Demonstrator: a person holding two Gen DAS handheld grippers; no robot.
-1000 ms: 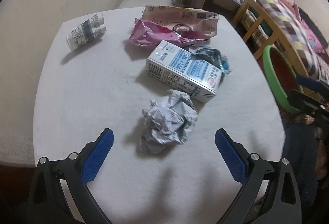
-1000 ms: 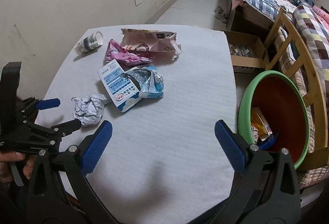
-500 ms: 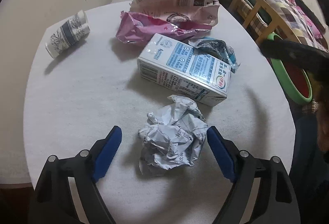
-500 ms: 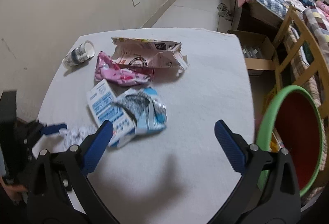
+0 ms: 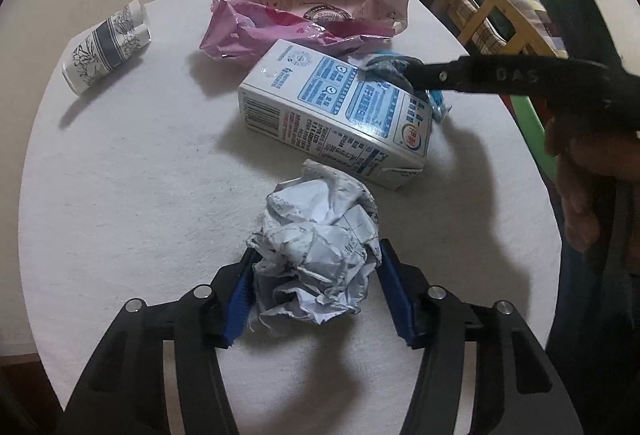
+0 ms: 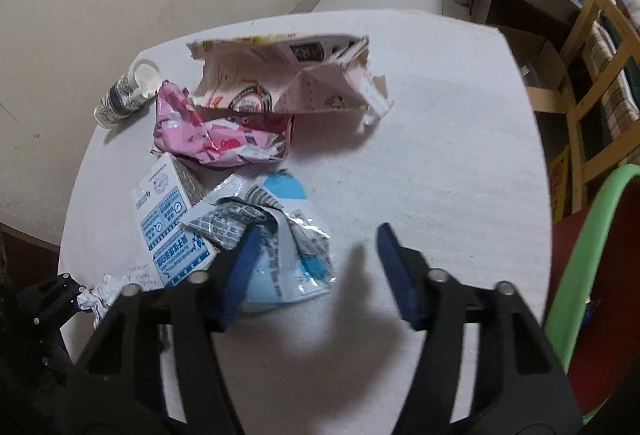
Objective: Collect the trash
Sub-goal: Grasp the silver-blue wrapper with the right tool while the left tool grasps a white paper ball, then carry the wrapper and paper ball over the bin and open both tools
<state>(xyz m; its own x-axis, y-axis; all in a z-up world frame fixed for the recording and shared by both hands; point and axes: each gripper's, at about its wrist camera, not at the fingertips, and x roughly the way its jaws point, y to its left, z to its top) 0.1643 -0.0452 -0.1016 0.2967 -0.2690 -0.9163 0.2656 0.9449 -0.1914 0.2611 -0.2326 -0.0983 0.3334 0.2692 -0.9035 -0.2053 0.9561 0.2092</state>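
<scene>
Two blue-padded tongs: left gripper clamps the crumpled white paper ball; right gripper gapes over the torn blue-and-silver foil wrapper.

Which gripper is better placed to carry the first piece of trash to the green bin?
Left. The left gripper is closed around the crumpled paper ball. The right gripper is open over the blue wrapper, gripping nothing, though the green bin is on its side.

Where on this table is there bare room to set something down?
Two bare patches on the table: the wide right side, from the torn pink bag toward the green bin, and the left strip between the paper cup and the crumpled paper. The middle, around the milk carton, is crowded.
</scene>
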